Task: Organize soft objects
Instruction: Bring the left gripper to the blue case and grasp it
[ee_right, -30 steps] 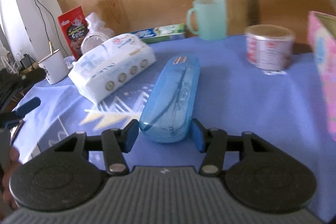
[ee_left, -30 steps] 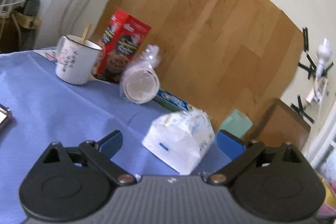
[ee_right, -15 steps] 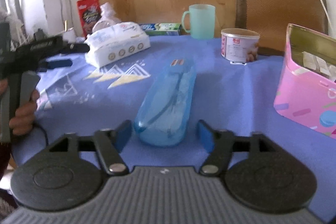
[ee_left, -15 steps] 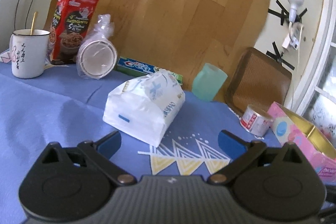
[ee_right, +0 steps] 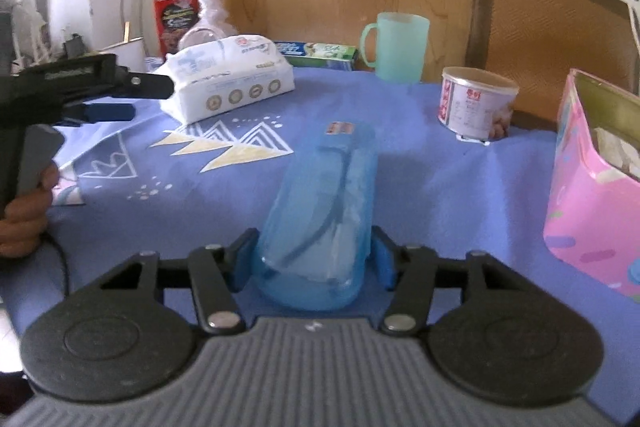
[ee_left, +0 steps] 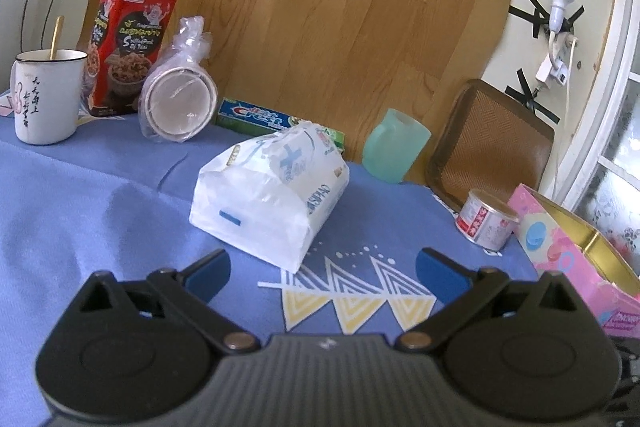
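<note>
A white tissue pack (ee_left: 272, 191) lies on the blue tablecloth (ee_left: 80, 219); it also shows in the right wrist view (ee_right: 228, 79). My left gripper (ee_left: 322, 269) is open and empty, just short of the pack. My right gripper (ee_right: 314, 261) is shut on the near end of a translucent blue plastic case (ee_right: 328, 211), which points away along the cloth. The left gripper (ee_right: 120, 95) also shows in the right wrist view at the left, beside the pack. A pink open box (ee_right: 596, 183) stands at the right.
Along the back stand a white mug (ee_left: 46, 95), a red food box (ee_left: 132, 39), wrapped cups (ee_left: 180, 99), a toothpaste box (ee_left: 256, 113), a green mug (ee_right: 396, 47) and a tin can (ee_right: 476, 103). A chair back (ee_right: 552, 35) rises behind the table.
My left gripper swung right and drew back, squaring up to the tissue pack. My right gripper closed its fingers onto the blue case.
</note>
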The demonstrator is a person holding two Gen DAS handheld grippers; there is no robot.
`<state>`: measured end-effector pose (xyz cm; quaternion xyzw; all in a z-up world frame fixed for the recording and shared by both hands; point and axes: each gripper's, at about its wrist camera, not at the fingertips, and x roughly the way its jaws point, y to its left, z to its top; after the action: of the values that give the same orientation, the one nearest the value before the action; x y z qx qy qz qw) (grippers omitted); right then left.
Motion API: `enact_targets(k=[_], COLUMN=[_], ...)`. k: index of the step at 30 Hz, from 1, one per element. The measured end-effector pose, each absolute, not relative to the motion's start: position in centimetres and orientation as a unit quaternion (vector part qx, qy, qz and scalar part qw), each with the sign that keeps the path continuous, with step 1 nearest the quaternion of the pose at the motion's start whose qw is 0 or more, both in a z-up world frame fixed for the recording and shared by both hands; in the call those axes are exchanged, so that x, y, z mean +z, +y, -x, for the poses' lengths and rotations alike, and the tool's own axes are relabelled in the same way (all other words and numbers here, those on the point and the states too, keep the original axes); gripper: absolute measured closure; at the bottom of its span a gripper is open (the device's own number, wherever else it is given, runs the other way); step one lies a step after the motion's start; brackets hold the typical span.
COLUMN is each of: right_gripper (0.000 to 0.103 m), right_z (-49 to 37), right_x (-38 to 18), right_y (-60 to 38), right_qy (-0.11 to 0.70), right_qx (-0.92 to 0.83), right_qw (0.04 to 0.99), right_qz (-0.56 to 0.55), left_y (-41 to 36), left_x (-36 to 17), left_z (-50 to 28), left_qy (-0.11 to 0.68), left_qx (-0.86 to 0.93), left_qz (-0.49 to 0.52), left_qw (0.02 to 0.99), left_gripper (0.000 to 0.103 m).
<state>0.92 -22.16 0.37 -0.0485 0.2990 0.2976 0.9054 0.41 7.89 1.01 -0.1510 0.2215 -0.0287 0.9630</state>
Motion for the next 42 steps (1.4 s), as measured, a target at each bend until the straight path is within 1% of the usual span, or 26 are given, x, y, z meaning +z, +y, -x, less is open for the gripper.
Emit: enact_targets(k=[2,7,10,12,16,20,23,25,27,30,31,32,33,34,36,37,38,40,42], right_gripper=[0.044,0.046,0.037,0.037,0.036,0.035,0.029,0.027,0.019,0.017,0.018,0.020,0.041,0.045,0.048,0.048,0.048,0.049,0.048], right_z=[-0.3,2.4,2.5,2.2,2.6,2.7,2.8,2.8,2.8,2.2,2.0,1.8,1.6,1.4,2.0,2.6,3.3,4.1,4.2], right_x=[0.5,0.6,0.6,0.4,0.4,0.2,0.2,0.4,0.6,0.6,0.5,0.4,0.2,0.0,0.0,0.1,0.4,1.1,2.2], right_y=[-22.7,-23.5,-24.8,-25.9,-26.9,-26.8,-26.4,-26.3,-26.4,-26.9,-27.0,-27.0,-26.9,-26.8,-26.4,-26.2,-26.0,-26.5,-28.0], right_qy=[0.298,0.283,0.283,0.290,0.286,0.284,0.275,0.262,0.249,0.243,0.245,0.247,0.252,0.259,0.252,0.236,0.214,0.176,0.150], right_qx=[0.325,0.392,0.359,0.335,0.333,0.350,0.360,0.365,0.365,0.370,0.374,0.381,0.392,0.398,0.402,0.396,0.381,0.354,0.326], right_qw=[0.896,0.869,0.884,0.893,0.896,0.890,0.888,0.888,0.890,0.890,0.888,0.886,0.880,0.876,0.877,0.884,0.894,0.913,0.930], right_qz=[0.052,0.108,0.101,0.082,0.069,0.071,0.083,0.096,0.110,0.111,0.107,0.101,0.093,0.085,0.073,0.082,0.096,0.102,0.080], left_y=[7.8,7.3,6.9,6.5,4.9,1.6,-0.6,-1.7,-2.4,-3.3,-3.6,-3.8,-3.9,-3.9,-3.8,-4.0,-4.4,-6.0,-8.4], left_x=[1.0,1.0,1.1,1.2,1.4,2.2,2.3,2.1,1.8,1.2,1.1,0.9,0.6,0.4,0.5,0.9,1.3,2.8,4.9], left_z=[-0.5,-0.6,-0.6,-0.6,0.5,1.4,1.5,1.6,1.6,0.9,0.6,0.2,-0.3,-0.8,-1.6,-2.0,-2.3,-3.0,-3.7], left_qy=[0.224,0.230,0.233,0.239,0.267,0.300,0.339,0.357,0.368,0.385,0.390,0.393,0.397,0.394,0.397,0.400,0.398,0.389,0.370], left_qx=[-0.030,-0.025,-0.019,-0.018,-0.079,-0.142,-0.173,-0.184,-0.196,-0.192,-0.189,-0.185,-0.180,-0.177,-0.170,-0.169,-0.177,-0.201,-0.225], left_qz=[0.146,0.133,0.121,0.118,0.173,0.183,0.178,0.176,0.183,0.184,0.184,0.185,0.187,0.191,0.202,0.204,0.202,0.188,0.157], left_qw=[0.963,0.964,0.965,0.964,0.945,0.925,0.907,0.899,0.890,0.884,0.882,0.882,0.881,0.881,0.879,0.878,0.877,0.879,0.888], left_gripper=[0.001,0.001,0.001,0.001,0.001,0.001,0.004,0.006,0.007,0.012,0.013,0.014,0.015,0.017,0.020,0.020,0.024,0.024,0.024])
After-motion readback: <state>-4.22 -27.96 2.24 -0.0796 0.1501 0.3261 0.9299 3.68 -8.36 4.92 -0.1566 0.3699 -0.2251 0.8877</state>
